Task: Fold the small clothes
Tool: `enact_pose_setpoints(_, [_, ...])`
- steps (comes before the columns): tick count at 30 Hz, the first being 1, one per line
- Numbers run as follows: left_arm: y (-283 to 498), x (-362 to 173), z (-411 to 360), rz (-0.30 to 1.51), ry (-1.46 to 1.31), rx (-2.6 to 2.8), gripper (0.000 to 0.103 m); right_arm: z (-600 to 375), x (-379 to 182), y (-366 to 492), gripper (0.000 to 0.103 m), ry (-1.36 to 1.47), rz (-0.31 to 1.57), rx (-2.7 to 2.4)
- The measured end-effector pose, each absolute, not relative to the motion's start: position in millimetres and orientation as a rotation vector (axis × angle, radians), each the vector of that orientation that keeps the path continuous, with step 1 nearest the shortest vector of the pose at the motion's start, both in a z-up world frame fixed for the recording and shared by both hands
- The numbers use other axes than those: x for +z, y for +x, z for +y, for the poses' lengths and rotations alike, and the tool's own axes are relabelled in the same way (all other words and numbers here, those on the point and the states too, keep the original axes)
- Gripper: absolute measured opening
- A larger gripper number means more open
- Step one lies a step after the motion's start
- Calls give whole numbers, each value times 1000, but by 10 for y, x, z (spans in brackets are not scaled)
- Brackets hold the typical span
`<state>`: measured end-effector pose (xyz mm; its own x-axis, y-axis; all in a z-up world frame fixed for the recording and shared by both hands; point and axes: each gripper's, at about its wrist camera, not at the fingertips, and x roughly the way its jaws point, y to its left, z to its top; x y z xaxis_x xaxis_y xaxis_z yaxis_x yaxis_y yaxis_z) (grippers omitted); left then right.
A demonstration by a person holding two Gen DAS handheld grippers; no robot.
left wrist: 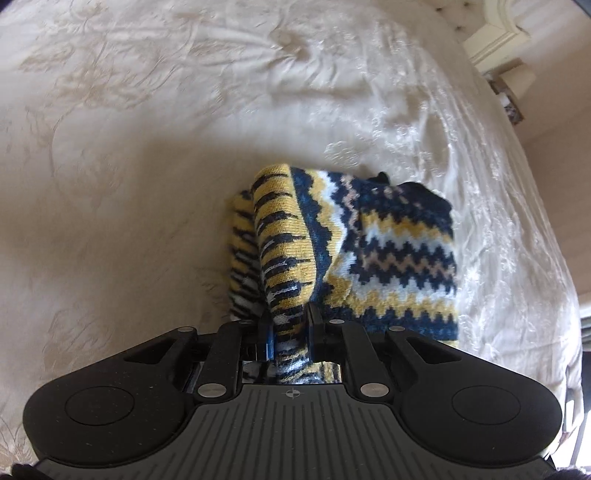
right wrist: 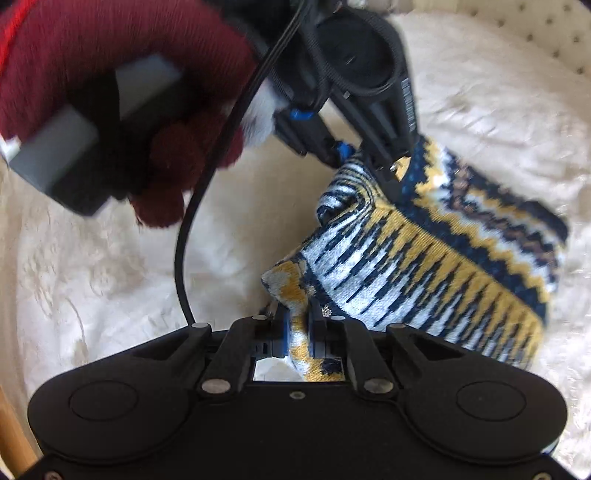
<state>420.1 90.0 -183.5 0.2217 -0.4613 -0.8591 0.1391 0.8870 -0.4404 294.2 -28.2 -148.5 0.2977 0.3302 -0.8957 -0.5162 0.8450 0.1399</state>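
A small knitted sweater (left wrist: 388,251) with navy, yellow and white zigzag bands lies bunched on a cream bedspread (left wrist: 147,166). My left gripper (left wrist: 289,325) is shut on a folded yellow and navy edge of it. My right gripper (right wrist: 298,321) is shut on another edge of the sweater (right wrist: 424,258), lifted off the bed. In the right wrist view the left gripper (right wrist: 373,157) shows from the far side, clamped on the sweater's upper edge, with the person's maroon-gloved hand (right wrist: 122,107) on its handle.
The bedspread is wrinkled and embroidered. A tufted cream headboard (right wrist: 546,40) stands at the back right. A cream carved furniture piece (left wrist: 495,33) is beyond the bed's far corner. A black cable (right wrist: 184,236) hangs from the left gripper.
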Motion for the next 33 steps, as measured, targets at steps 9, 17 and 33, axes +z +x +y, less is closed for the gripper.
enact_pose_setpoints(9, [4112, -1919, 1188, 1286, -393, -364, 49, -529, -1477, 2927, 63, -45, 1186, 622])
enact_pose_setpoints(17, [3854, -1732, 1349, 1222, -390, -406, 67, -1266, -1195, 2980, 78, 215, 1126, 449])
enact_pose_setpoints(33, [3411, -2073, 1091, 1306, -419, -483, 71, -2303, -1732, 3702, 93, 591, 1163, 189])
